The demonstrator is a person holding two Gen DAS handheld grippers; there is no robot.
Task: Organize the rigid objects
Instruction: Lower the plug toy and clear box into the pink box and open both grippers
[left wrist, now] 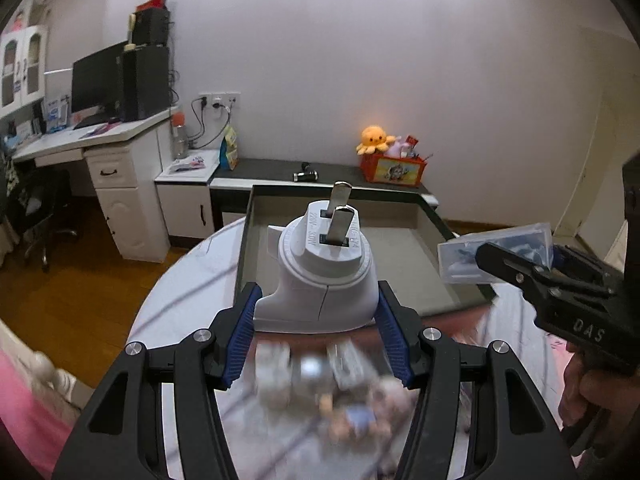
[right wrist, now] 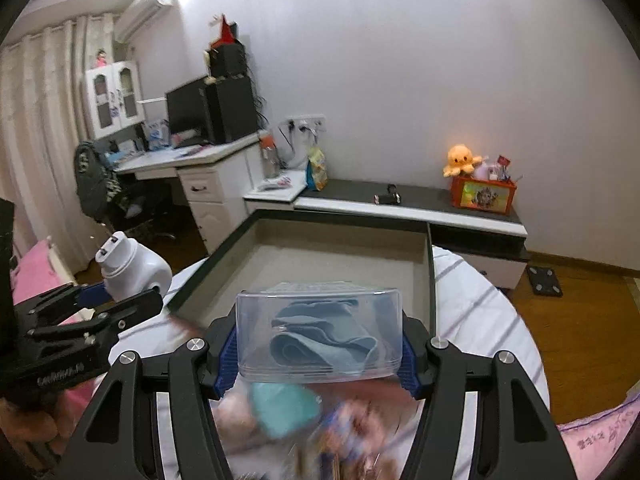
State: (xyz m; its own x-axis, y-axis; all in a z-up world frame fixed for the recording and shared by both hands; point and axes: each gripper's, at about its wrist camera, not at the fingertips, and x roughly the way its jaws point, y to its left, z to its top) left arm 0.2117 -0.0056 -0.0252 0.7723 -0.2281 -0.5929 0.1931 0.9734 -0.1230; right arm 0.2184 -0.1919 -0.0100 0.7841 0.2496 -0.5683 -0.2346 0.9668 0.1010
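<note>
The left tool (left wrist: 318, 320) is clamped on a white plastic plug-in adapter with two metal prongs (left wrist: 320, 276), its blue pads pressing both flanks, prongs pointing toward twelve o'clock. It hangs above the round white striped surface (left wrist: 180, 304), just short of the shallow dark-rimmed grey tray (left wrist: 436, 216) lying ahead at twelve o'clock. The right tool (right wrist: 318, 350) is clamped on a clear plastic box holding a folded blue-grey cloth (right wrist: 320, 336), likewise carried in the air at the tray's near edge. The tray floor that shows is bare, so I judge nothing is yet sorted into it. Both pieces wait to be set down, and blurred small items (right wrist: 288, 408) at six o'clock below the tools look still to be gathered.
</note>
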